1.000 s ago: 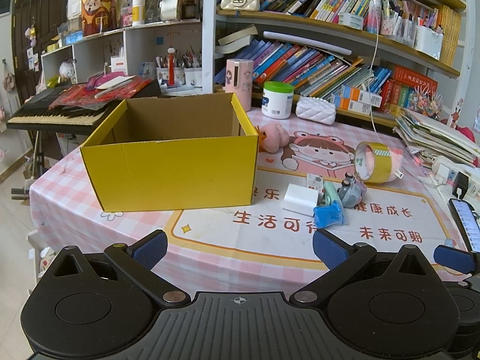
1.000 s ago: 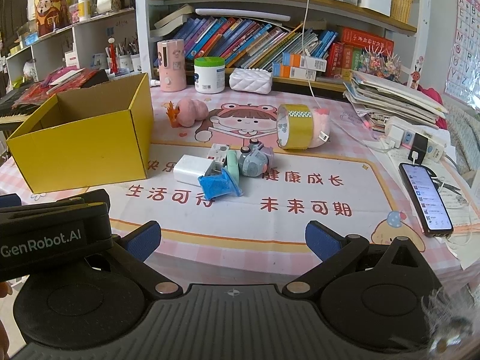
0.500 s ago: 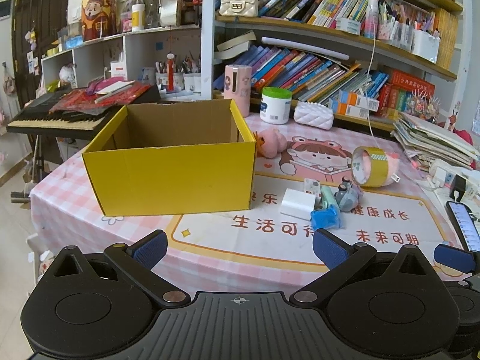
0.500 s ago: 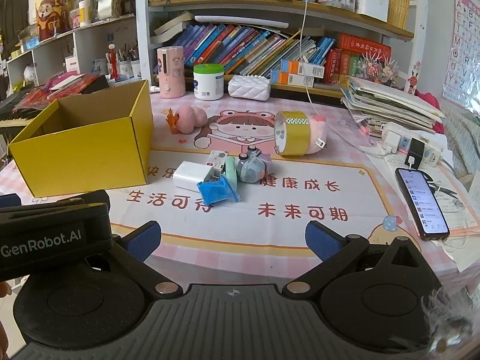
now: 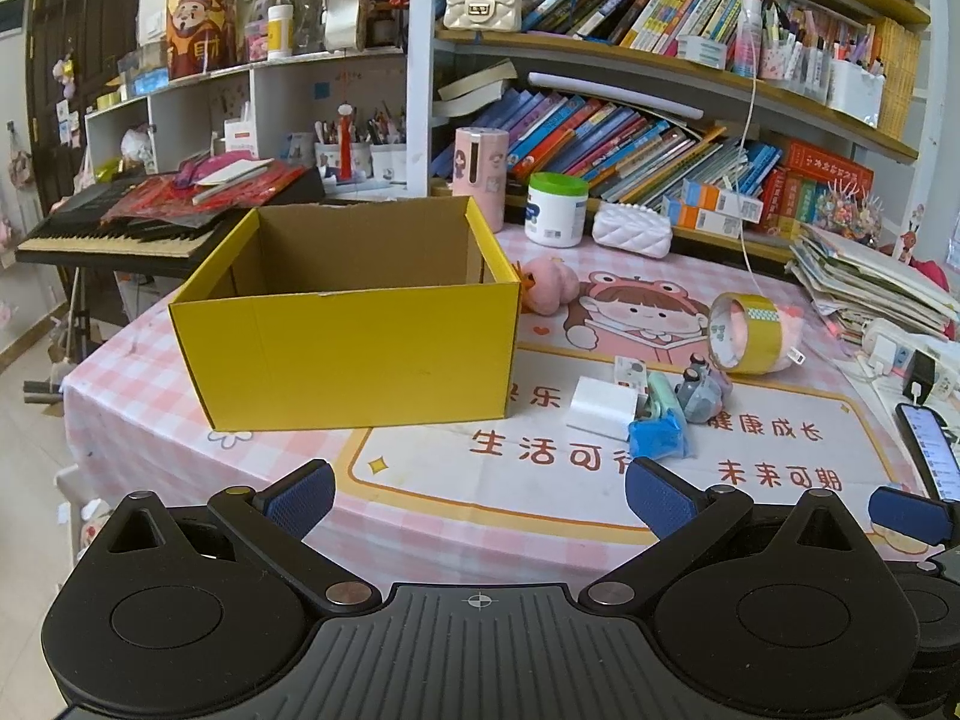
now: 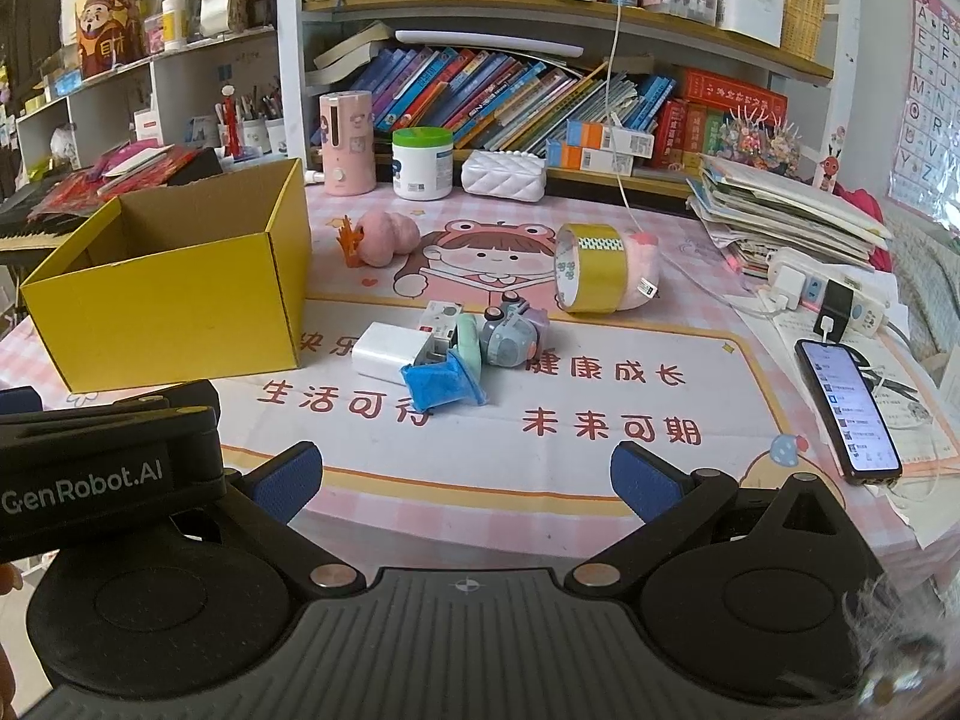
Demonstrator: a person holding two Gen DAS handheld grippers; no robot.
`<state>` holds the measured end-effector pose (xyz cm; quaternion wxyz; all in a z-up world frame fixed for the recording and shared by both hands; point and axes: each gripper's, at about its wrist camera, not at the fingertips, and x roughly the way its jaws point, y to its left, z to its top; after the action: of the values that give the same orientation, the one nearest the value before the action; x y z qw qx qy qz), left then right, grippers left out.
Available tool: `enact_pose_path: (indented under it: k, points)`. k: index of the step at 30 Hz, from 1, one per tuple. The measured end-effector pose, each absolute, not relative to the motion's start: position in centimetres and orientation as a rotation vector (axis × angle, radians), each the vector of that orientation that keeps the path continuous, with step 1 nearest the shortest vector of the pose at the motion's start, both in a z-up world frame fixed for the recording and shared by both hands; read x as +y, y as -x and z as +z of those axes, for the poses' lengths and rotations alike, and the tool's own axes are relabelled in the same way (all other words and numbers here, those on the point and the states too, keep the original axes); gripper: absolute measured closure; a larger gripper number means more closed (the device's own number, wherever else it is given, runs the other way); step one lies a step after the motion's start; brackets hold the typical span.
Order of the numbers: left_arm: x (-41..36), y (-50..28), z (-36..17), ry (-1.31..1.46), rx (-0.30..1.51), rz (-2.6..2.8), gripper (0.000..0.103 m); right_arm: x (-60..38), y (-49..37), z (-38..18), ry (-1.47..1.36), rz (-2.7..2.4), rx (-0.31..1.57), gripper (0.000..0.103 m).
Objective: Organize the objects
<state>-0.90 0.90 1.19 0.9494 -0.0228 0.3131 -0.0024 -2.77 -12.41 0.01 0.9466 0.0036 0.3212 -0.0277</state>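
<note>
An open, empty yellow cardboard box [image 5: 354,348] [image 6: 174,306] stands on the left of the pink table. To its right lies a small heap: a white charger block [image 6: 384,351] [image 5: 600,408], a blue packet [image 6: 441,384] [image 5: 657,435], a mint green item [image 6: 468,345], a grey toy car [image 6: 510,336] [image 5: 699,393]. A gold tape roll [image 6: 591,267] [image 5: 744,333] and a pink plush [image 6: 387,234] [image 5: 549,285] lie further back. My left gripper [image 5: 480,495] and right gripper [image 6: 465,477] are open, empty, held before the table's front edge.
A phone [image 6: 846,408] lies at the right with a power strip [image 6: 834,294] and stacked papers [image 6: 780,210] behind it. A pink bottle [image 6: 345,141], a white jar [image 6: 423,162] and a white pouch [image 6: 504,174] stand before the bookshelf. A keyboard [image 5: 114,234] stands left of the table.
Both grippers have risen and drawn back a little from the table, so the box and heap sit lower and smaller in view. Nothing on the table has moved.
</note>
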Motion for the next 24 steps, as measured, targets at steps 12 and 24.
enact_pose_path:
  k: [12, 24]
  points:
    - [1.50, 0.47, 0.97, 0.050, 0.647, -0.011, 0.000, -12.06, 2.55, -0.05, -0.003, -0.058, 0.660, 0.000]
    - [1.48, 0.36, 0.77, 0.052, 0.652, -0.015, 0.000, -11.96, 2.39, -0.15, -0.001, -0.058, 0.664, 0.000]
